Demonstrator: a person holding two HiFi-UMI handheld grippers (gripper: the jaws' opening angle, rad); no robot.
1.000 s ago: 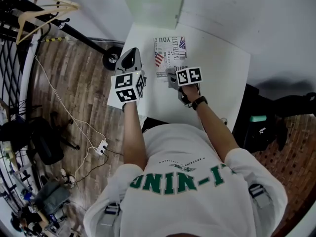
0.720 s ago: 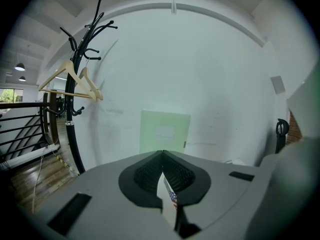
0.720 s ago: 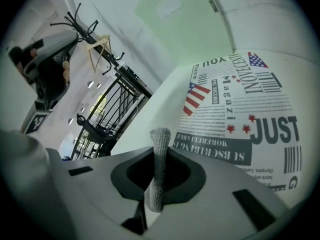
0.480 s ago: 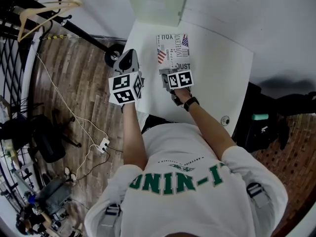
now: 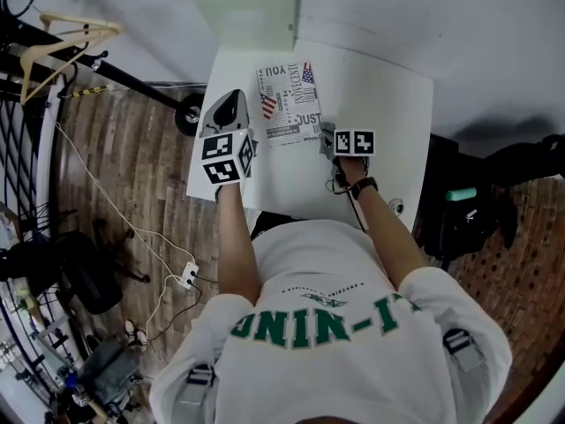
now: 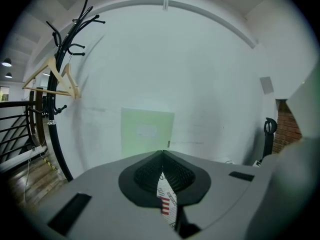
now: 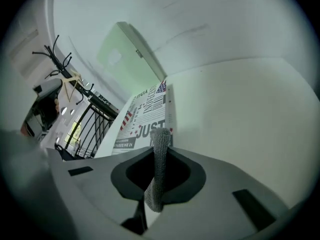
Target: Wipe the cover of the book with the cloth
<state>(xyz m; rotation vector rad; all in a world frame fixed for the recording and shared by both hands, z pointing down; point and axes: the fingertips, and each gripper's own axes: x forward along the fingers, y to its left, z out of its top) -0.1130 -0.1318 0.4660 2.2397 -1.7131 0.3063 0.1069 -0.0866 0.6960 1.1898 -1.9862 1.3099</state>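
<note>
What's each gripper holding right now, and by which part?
Right gripper pinches the grey cloth by a bunched fold, end poking past the tips. Left gripper shut, empty.

right claw [image 7: 159, 151] — clamped on grey cloth [image 7: 156, 184] | book [image 7: 142, 115] just ahead, flat on white table [image 7: 240, 109]
</note>
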